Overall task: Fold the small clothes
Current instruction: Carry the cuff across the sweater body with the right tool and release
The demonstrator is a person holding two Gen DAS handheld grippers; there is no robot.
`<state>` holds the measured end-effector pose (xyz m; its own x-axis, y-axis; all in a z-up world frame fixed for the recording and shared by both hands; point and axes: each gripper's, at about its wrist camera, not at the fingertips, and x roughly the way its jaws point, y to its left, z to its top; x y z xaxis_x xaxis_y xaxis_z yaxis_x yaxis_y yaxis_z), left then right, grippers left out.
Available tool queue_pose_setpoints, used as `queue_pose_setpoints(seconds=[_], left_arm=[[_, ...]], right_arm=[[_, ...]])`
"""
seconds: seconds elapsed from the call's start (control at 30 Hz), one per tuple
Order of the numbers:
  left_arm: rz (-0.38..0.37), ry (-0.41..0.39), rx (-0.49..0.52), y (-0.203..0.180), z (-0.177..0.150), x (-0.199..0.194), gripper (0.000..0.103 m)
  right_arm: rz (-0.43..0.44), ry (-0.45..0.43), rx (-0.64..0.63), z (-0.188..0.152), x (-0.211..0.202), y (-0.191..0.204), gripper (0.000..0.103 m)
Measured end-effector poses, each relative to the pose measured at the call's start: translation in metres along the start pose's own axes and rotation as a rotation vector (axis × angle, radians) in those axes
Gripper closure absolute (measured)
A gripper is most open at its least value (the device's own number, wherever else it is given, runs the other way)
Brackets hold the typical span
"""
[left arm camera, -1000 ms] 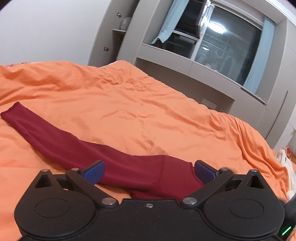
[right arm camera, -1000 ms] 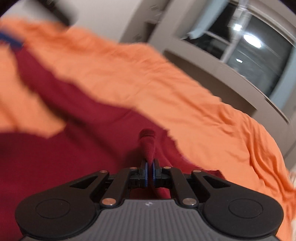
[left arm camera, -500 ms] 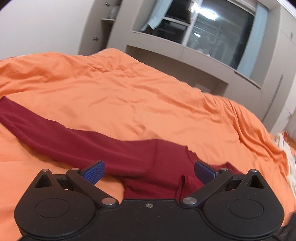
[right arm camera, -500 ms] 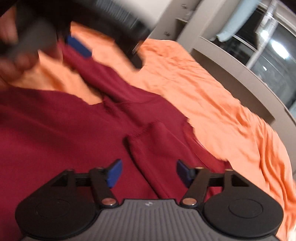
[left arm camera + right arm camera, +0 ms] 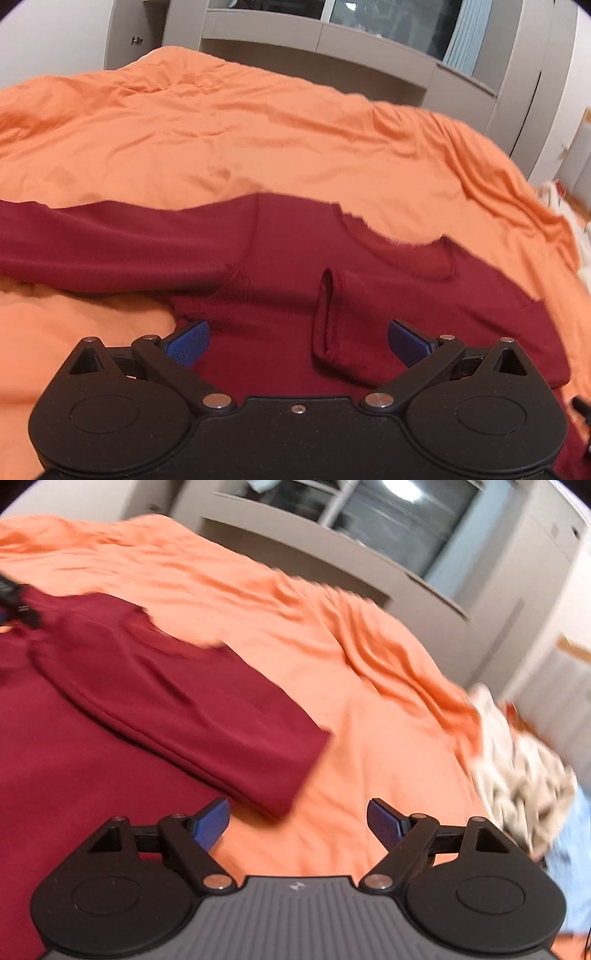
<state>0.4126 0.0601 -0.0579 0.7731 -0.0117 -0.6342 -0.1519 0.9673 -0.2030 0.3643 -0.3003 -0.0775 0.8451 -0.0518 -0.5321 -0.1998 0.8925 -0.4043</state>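
Observation:
A dark red long-sleeved top (image 5: 280, 266) lies flat on the orange bed cover (image 5: 221, 140). One sleeve (image 5: 110, 243) stretches out to the left. The other sleeve is folded across the body, and its cuff (image 5: 327, 314) lies between the fingers of my left gripper (image 5: 299, 345). That gripper hovers open just above the cloth and grips nothing. In the right wrist view the folded side of the top (image 5: 192, 701) ends left of centre. My right gripper (image 5: 298, 827) has its jaws opening over bare orange cover, with nothing between them.
A heap of pale clothes (image 5: 524, 775) lies at the bed's right edge, with something light blue (image 5: 576, 867) below it. Grey built-in shelving (image 5: 332, 40) and a dark window (image 5: 388, 513) stand behind the bed. The other gripper's tip (image 5: 14, 602) shows at far left.
My right gripper was shut on the sleeve cuff; it has let go, opened and swung right, off the top. My left gripper moved forward and lower over the top's body.

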Motion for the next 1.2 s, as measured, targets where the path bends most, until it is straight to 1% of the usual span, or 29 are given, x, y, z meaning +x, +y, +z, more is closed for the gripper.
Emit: queue_pose_setpoints(seconds=[0.07,0.13,0.2,0.23,0.3,0.37,0.4,0.5,0.53,0.57,0.63,0.7,0.73,0.83,0.87,0.9,0.97,1.1,1.13,1.2], left_arm=[[0.007,0.022,0.006,0.0,-0.002,0.006,0.001],[0.02,0.05,0.006,0.001,-0.005,0.013,0.001],[0.033,0.082,-0.006,0.005,-0.008,0.019,0.001],[0.041,0.098,-0.014,0.007,-0.009,0.022,0.001],[0.057,0.126,-0.026,0.009,-0.01,0.028,0.001],[0.063,0.137,-0.023,0.009,-0.012,0.031,0.001],[0.07,0.141,-0.013,0.008,-0.012,0.032,0.001],[0.095,0.152,0.026,0.002,-0.015,0.035,0.001],[0.103,0.156,0.041,-0.001,-0.016,0.036,0.001],[0.112,0.161,0.056,-0.002,-0.017,0.037,0.001],[0.12,0.163,0.07,-0.005,-0.017,0.037,0.001],[0.12,0.164,0.069,-0.004,-0.017,0.036,0.001],[0.118,0.164,0.067,-0.004,-0.018,0.036,0.001],[0.119,0.164,0.068,-0.004,-0.017,0.037,0.001],[0.119,0.165,0.069,-0.004,-0.017,0.037,0.001],[0.12,0.166,0.07,-0.003,-0.017,0.037,0.001],[0.121,0.167,0.072,-0.003,-0.017,0.037,0.001],[0.124,0.168,0.076,-0.005,-0.017,0.037,0.001],[0.125,0.167,0.076,-0.005,-0.018,0.037,0.001],[0.124,0.167,0.075,-0.006,-0.017,0.037,0.001]], right_arm=[[-0.002,0.033,0.022,-0.007,0.008,-0.008,0.017],[-0.006,0.048,0.003,-0.011,0.018,-0.007,0.018],[0.003,0.065,-0.022,-0.012,0.028,-0.002,0.023],[0.019,0.066,-0.022,-0.012,0.035,-0.001,0.028],[0.041,0.051,-0.027,-0.013,0.043,0.002,0.032],[0.037,0.029,-0.048,-0.011,0.048,0.003,0.041],[0.035,0.018,-0.059,-0.01,0.051,0.004,0.044],[0.041,0.008,-0.093,-0.007,0.059,0.008,0.059],[0.052,0.013,-0.095,-0.006,0.061,0.009,0.076],[0.065,0.017,-0.094,-0.006,0.062,0.009,0.09],[0.065,0.013,-0.081,-0.005,0.059,0.007,0.092],[0.079,0.012,-0.014,-0.001,0.057,-0.001,0.094],[0.094,0.023,0.051,0.001,0.056,-0.009,0.095],[0.174,0.082,0.327,0.002,0.06,-0.037,0.095],[0.197,0.102,0.392,-0.001,0.063,-0.043,0.096],[0.208,0.117,0.427,-0.004,0.065,-0.046,0.096],[0.227,0.144,0.455,-0.009,0.07,-0.047,0.096],[0.224,0.147,0.447,-0.01,0.071,-0.047,0.094],[0.219,0.15,0.44,-0.01,0.071,-0.046,0.092],[0.223,0.156,0.428,-0.01,0.069,-0.045,0.083]])
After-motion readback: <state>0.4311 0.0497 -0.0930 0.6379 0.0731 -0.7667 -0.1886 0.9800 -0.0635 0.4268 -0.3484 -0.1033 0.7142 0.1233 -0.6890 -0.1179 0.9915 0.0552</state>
